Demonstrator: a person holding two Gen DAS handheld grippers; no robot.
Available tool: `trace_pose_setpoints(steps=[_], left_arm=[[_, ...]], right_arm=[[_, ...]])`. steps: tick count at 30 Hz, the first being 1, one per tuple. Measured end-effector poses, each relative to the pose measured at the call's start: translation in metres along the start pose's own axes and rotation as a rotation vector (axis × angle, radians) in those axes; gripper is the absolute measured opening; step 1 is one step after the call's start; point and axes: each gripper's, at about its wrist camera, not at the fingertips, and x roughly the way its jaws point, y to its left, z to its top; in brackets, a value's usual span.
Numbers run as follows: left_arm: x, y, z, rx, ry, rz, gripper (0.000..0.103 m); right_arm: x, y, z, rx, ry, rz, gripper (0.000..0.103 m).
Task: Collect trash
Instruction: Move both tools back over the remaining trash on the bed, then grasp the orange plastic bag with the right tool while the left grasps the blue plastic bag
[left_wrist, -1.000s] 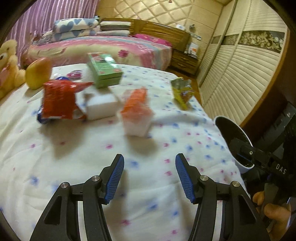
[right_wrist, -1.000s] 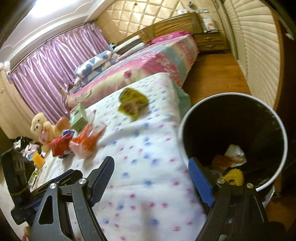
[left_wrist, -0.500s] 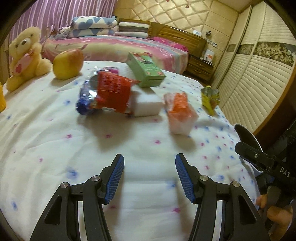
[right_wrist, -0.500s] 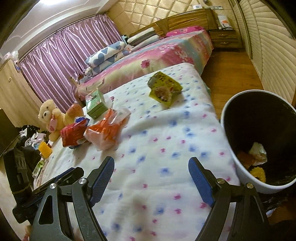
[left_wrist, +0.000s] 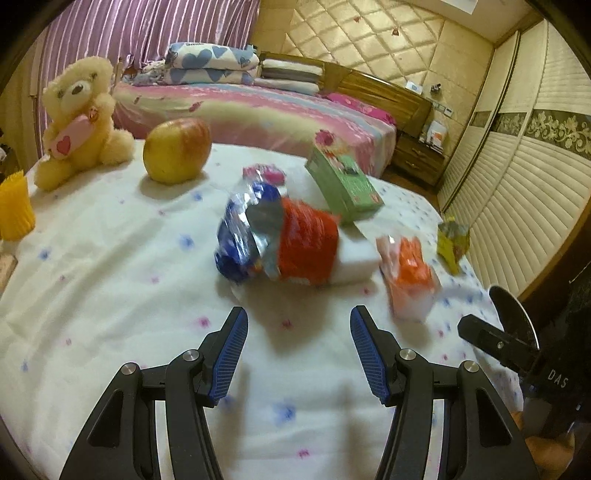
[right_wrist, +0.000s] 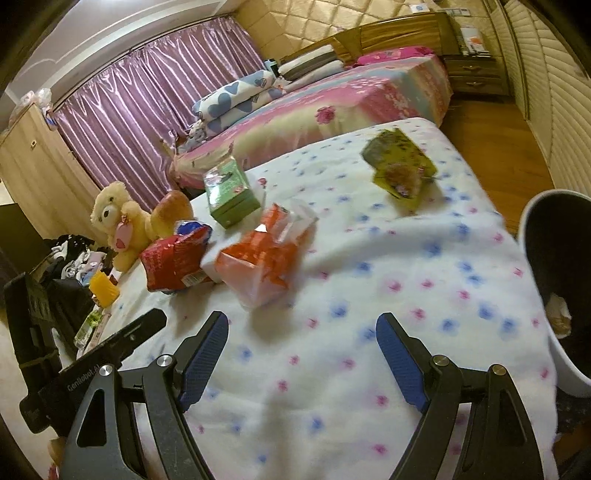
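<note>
A crumpled red and blue snack bag (left_wrist: 277, 240) (right_wrist: 173, 258) lies on the dotted white cover just ahead of my left gripper (left_wrist: 297, 325), which is open and empty. An orange and clear wrapper (left_wrist: 410, 277) (right_wrist: 266, 254) lies to its right, ahead and left of my right gripper (right_wrist: 301, 332), also open with nothing in it. A yellow-green wrapper (left_wrist: 452, 236) (right_wrist: 400, 166) rests near the far right edge. The white trash bin (right_wrist: 554, 280) with scraps inside stands at the right, off the cover's edge.
A white block (left_wrist: 354, 262) lies under the red bag, a green box (left_wrist: 343, 181) (right_wrist: 229, 192) behind it. An apple (left_wrist: 177, 151), a teddy bear (left_wrist: 77, 118) (right_wrist: 118, 221) and a yellow cup (left_wrist: 14, 206) sit at the left. A bed (left_wrist: 258, 110) and wardrobe (left_wrist: 517, 166) stand beyond.
Both grippers have swung left across the cover: the bin has slid toward the right edge in both views, and the red bag and orange wrapper now lie closer ahead. Jaws unchanged.
</note>
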Motion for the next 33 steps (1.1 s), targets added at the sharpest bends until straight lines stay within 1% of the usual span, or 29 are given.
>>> trace_pose_setpoints(steps=[6,11,12,14,15,16,17,18,19,20,21,22,27,31,33], left_arm=[[0.004,0.004,0.016,0.012,-0.034,0.002,0.057],[0.023,0.003,0.022,0.029,-0.010,0.008,0.057],[0.028,0.003,0.023,0.030,-0.005,0.010,0.057],[0.035,0.002,0.024,0.033,-0.009,0.021,0.056],[0.039,0.002,0.024,0.035,-0.007,0.028,0.053],[0.041,0.001,0.025,0.038,-0.007,0.029,0.048],[0.043,0.001,0.025,0.043,-0.003,0.027,0.039],[0.045,0.000,0.024,0.050,0.003,0.025,0.024],[0.047,-0.001,0.024,0.055,0.012,0.017,0.017],[0.048,-0.001,0.023,0.055,0.019,0.008,0.007],[0.049,-0.001,0.022,0.053,0.026,0.000,0.006],[0.048,-0.002,0.021,0.052,0.027,-0.006,0.006],[0.037,-0.010,0.013,0.062,0.024,-0.048,0.002],[0.027,-0.014,0.008,0.071,0.023,-0.056,0.002],[0.027,-0.011,0.010,0.064,0.029,-0.051,0.005]], right_arm=[[0.014,0.008,0.015,0.023,-0.005,0.043,0.084],[0.032,0.012,0.027,0.044,0.010,0.070,0.083],[0.036,0.013,0.028,0.046,0.016,0.078,0.082],[0.046,0.013,0.029,0.051,0.035,0.088,0.072],[0.051,0.014,0.030,0.051,0.048,0.089,0.064],[0.054,0.014,0.029,0.052,0.056,0.095,0.056],[0.056,0.013,0.028,0.052,0.065,0.094,0.056],[0.056,0.013,0.027,0.049,0.059,0.094,0.053],[0.054,0.014,0.027,0.044,0.052,0.095,0.045],[0.052,0.013,0.026,0.039,0.047,0.096,0.041],[0.050,0.013,0.026,0.040,0.045,0.098,0.032],[0.047,0.012,0.025,0.042,0.046,0.102,0.030],[0.030,0.007,0.018,0.027,0.029,0.103,0.027],[0.017,0.002,0.012,0.011,0.024,0.097,0.027],[0.010,-0.001,0.010,-0.001,0.021,0.087,0.027]])
